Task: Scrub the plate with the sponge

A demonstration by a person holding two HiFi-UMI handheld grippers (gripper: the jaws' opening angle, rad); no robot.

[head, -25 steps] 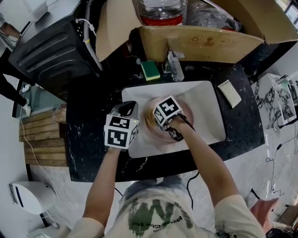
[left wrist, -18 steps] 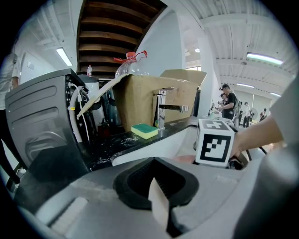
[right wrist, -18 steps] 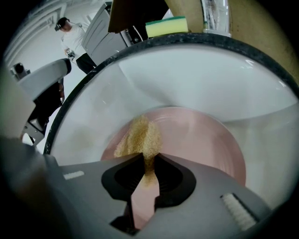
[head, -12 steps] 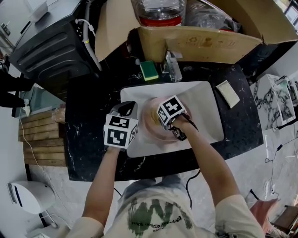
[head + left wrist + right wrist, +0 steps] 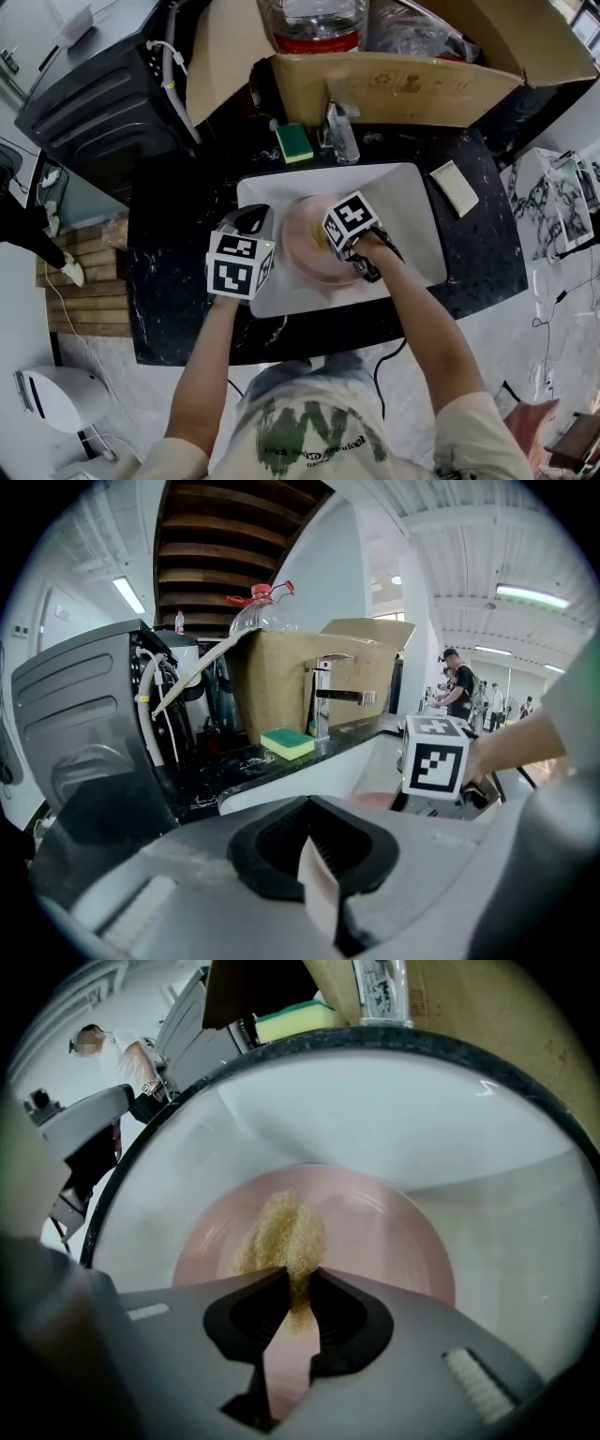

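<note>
A pink plate lies in the white sink. My right gripper is over the plate's middle, shut on a tan sponge that presses flat on the plate. The sponge's end is pinched between the right gripper's jaws. My left gripper is at the plate's left edge. In the left gripper view its jaws stand closed on a thin pale-pink edge, which looks like the plate's rim; a bit of pink plate shows just beyond.
A green-and-yellow sponge lies on the black counter behind the sink, beside the faucet. A cardboard box stands behind them. A pale pad sits right of the sink, a dark appliance at the far left.
My right gripper has slid the tan sponge a little to the right across the plate. The left gripper has stayed at the plate's left edge.
</note>
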